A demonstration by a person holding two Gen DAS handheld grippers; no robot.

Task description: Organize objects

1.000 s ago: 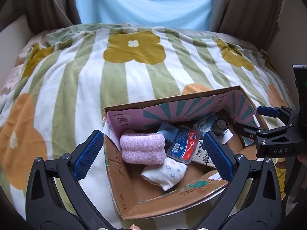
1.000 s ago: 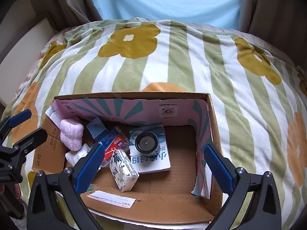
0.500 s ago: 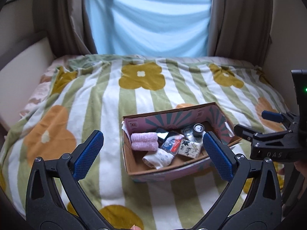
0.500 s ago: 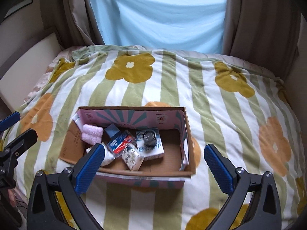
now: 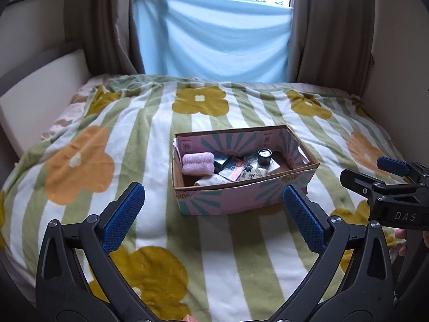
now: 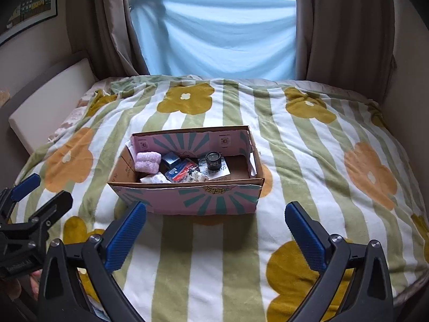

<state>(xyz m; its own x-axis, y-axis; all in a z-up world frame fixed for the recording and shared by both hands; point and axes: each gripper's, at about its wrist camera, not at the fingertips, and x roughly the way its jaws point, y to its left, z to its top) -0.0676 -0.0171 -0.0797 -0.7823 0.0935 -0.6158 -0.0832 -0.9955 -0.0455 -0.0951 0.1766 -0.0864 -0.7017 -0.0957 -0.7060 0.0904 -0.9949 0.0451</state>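
Box (image 6: 187, 198) mid-blanket (image 6: 308, 161), both tongs spread wide

Filled cardboard box (image 5: 241, 196) on floral blanket (image 5: 128, 139)

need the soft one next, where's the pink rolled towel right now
In both views the pink rolled towel lies in the cardboard box's far left corner, left of the small blue packet.

Box (image 6: 203, 198) sits mid-blanket (image 6: 308, 161) (towel roll (image 6: 148, 162) inside, at left).
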